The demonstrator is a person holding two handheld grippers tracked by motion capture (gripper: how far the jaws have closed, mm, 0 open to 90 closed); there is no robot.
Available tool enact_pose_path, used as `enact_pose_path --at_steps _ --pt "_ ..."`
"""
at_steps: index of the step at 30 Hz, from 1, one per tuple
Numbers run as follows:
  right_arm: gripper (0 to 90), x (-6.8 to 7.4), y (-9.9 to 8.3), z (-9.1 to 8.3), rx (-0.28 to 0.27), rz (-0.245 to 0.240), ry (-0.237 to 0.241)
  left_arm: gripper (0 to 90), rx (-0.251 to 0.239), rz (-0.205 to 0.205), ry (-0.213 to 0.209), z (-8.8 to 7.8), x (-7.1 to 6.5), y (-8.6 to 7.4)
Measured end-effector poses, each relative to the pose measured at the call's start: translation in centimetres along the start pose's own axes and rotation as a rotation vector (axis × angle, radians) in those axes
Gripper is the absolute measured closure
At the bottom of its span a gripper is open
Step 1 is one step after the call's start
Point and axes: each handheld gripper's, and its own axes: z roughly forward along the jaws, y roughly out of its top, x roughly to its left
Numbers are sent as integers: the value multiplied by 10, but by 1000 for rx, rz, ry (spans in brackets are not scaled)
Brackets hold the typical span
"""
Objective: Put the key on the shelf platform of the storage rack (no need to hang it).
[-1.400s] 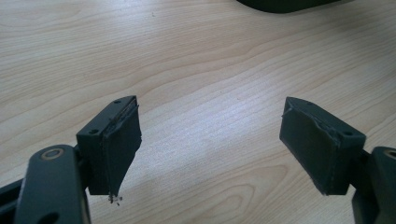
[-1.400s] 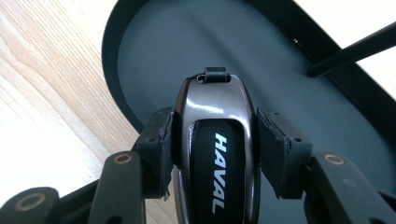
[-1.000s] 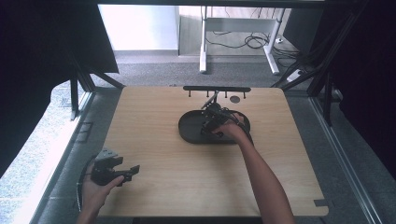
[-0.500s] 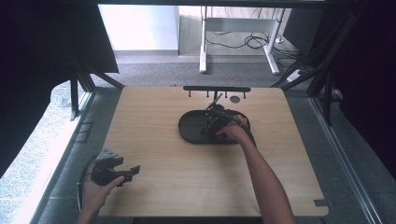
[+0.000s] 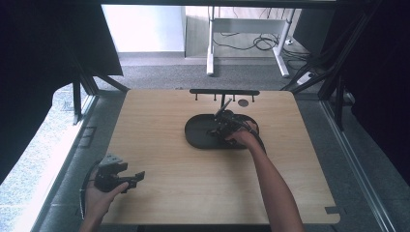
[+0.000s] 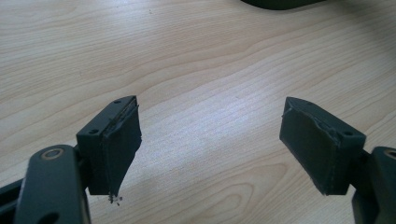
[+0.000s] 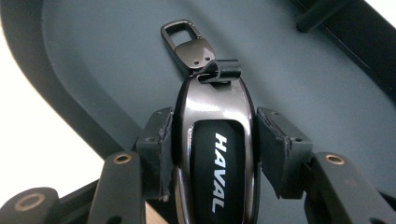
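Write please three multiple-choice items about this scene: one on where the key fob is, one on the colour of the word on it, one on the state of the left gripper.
1. Where is the key fob?
A. On the bare wood near the left gripper
B. Between the jaws of the right gripper, over the dark tray
C. Hanging on the black rack

2. What colour is the word HAVAL on the fob?
A. Red
B. Yellow
C. White

3. In what state is the left gripper?
A. Open, with nothing between its jaws
B. Shut on the fob
C. Shut on a metal clip

Answers:
1 B: the right gripper view shows both jaws pressed on the sides of the fob, with the dark tray behind it.
2 C: the letters are white on the black panel.
3 A: the left gripper view shows its jaws wide apart over the wooden table.
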Motion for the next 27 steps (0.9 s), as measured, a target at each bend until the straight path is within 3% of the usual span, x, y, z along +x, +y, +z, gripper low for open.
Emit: enact_pose_path --at_steps 8,15,20,27 --pt "488 -3 -5 11 11 -6 -5 208 3 0 -2 0 0 0" --pt "454 -4 -8 17 13 18 3 208 7 2 0 1 0 0" --pt "382 -1 -8 15 3 17 0 208 5 1 -1 1 0 0" --pt "351 6 -10 4 -53 17 -39 208 6 4 -2 1 0 0"
